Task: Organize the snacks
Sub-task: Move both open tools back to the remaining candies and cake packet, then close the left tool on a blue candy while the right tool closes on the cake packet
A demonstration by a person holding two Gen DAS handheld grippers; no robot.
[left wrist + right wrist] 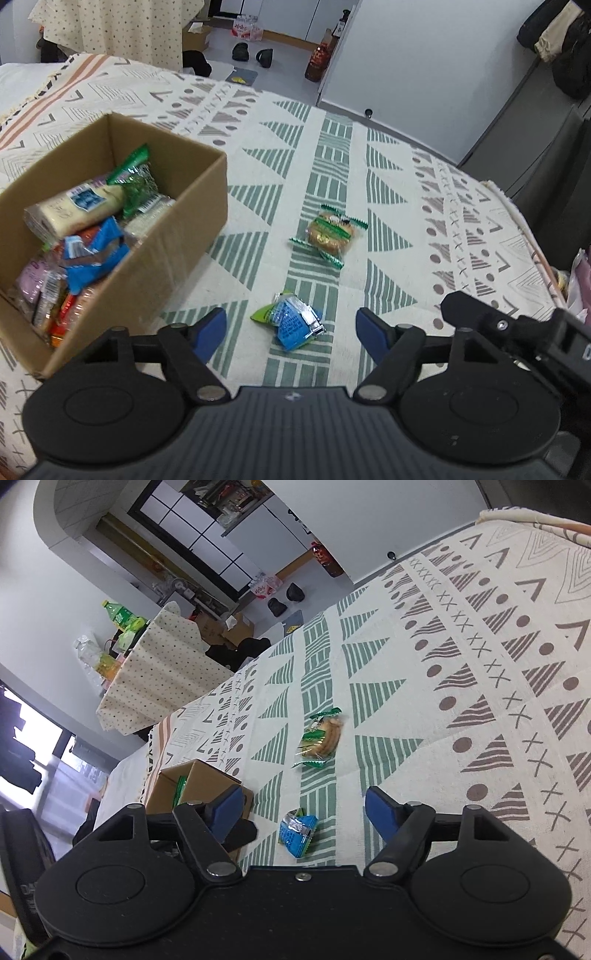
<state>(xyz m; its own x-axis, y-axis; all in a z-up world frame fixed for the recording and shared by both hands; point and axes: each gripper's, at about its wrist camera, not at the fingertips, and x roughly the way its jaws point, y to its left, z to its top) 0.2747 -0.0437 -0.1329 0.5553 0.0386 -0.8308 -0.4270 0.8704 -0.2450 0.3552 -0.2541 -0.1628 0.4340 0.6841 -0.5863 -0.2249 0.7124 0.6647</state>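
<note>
A small blue and green snack packet (291, 322) lies on the patterned cloth, just ahead of my open left gripper (291, 334) and between its blue fingertips. Farther off sits a green-wrapped biscuit pack (330, 233). A cardboard box (177, 236) at the left holds several snack packets. In the right wrist view my right gripper (303, 814) is open too, with the same blue packet (297, 830) lying between its fingertips and the biscuit pack (322, 736) beyond. The box (199, 786) stands to its left, partly behind the left fingertip.
The patterned cloth (388, 206) covers the whole table. The other gripper's black body (517, 328) reaches in at the right of the left wrist view. Beyond the table edge are a floor with shoes (255, 53), a dotted-cloth table (162, 668) and a white wall.
</note>
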